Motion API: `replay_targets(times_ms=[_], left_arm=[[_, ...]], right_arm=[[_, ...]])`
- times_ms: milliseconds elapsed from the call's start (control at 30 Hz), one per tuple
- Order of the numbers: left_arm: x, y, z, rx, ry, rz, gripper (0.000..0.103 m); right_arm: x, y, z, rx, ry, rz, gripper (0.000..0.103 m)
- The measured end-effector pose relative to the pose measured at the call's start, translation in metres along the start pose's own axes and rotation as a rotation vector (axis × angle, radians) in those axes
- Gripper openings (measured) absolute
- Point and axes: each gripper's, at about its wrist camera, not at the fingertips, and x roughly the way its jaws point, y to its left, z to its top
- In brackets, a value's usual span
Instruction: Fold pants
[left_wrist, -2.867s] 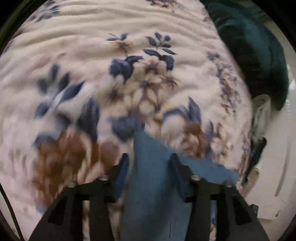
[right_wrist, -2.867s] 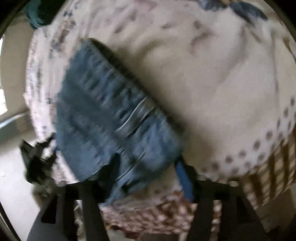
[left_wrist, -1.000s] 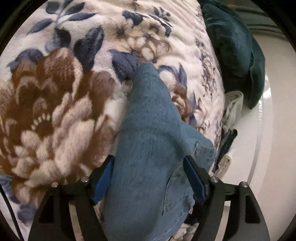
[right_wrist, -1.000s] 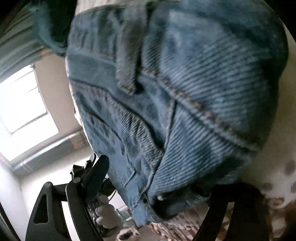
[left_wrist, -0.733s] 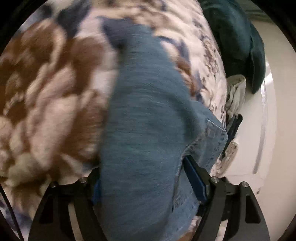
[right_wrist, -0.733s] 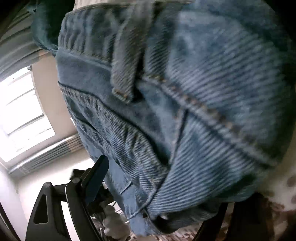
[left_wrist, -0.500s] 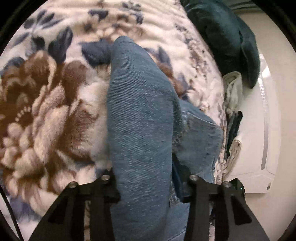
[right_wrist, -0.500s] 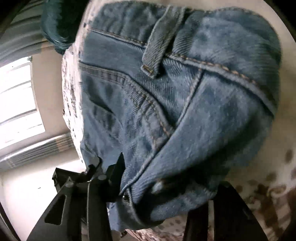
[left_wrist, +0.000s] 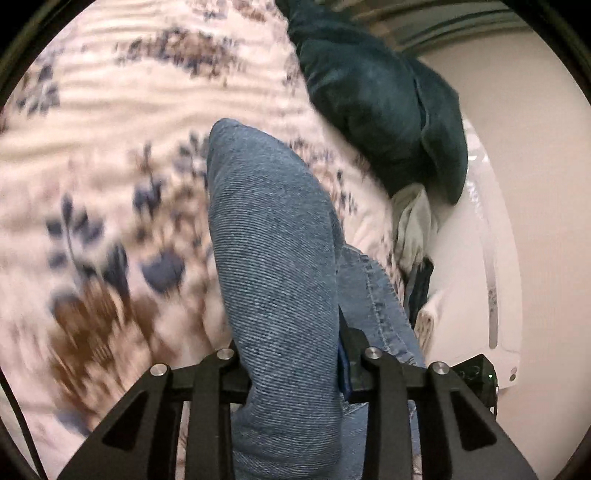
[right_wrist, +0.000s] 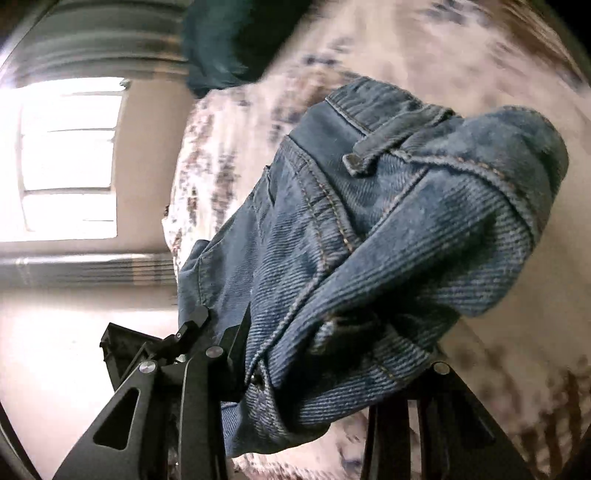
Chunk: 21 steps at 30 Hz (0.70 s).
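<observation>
The blue denim pants (left_wrist: 273, 266) bulge up between the fingers of my left gripper (left_wrist: 291, 354), which is shut on a thick fold of them above the floral blanket (left_wrist: 110, 166). In the right wrist view the waistband end of the pants (right_wrist: 388, 236), with a belt loop and pocket seams, fills the middle. My right gripper (right_wrist: 325, 362) is shut on that bunched waistband, and the fabric hides its fingertips. The other gripper shows at the pants' left edge (right_wrist: 184, 332).
A dark teal cushion (left_wrist: 376, 96) lies at the far right of the bed, with crumpled clothes (left_wrist: 413, 229) beside it at the bed's edge. A white wall (left_wrist: 535, 221) is to the right. A bright window (right_wrist: 66, 162) shows at the left.
Both grippers opened, pushed into the pants and have closed on the denim. They have lifted it off the blanket; the view now shows more of the bed and the window.
</observation>
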Motion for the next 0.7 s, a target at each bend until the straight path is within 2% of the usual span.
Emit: replay_targets(times_ms=[67,200,267,433,533,633,667,700], left_arm=[[-0.013,0.007,0.031,0.001,-0.025,-0.011,0.028],[-0.032,0.025,0.095,0.019,-0.064,0.0,0.028],[-0.042,0.039,0.132,0.033,-0.079,0.008,0.028],[-0.051,0.087,0.222,0.071,-0.096,0.067,0.028],[-0.035,0.132,0.259,0.056,-0.072,0.111,0.028],[-0.005,0.188,0.276,0.019,0.008,0.192,0.029],[0.004,0.207,0.274,0.001,0.042,0.219,0.034],[0.013,0.229,0.269,-0.037,0.075,0.234,0.044]], right_arm=[[0.002,0.011,0.007,-0.026,-0.008,0.018,0.038],[0.057,0.07,0.03,-0.09,-0.024,0.05,0.038],[0.088,0.094,0.041,-0.109,-0.026,0.075,0.038],[0.196,0.152,0.081,-0.162,-0.031,0.102,0.038],[0.262,0.16,0.092,-0.162,-0.025,0.09,0.038],[0.32,0.146,0.09,-0.122,0.033,0.027,0.038],[0.336,0.135,0.087,-0.099,0.066,-0.003,0.039],[0.353,0.122,0.083,-0.064,0.103,-0.038,0.042]])
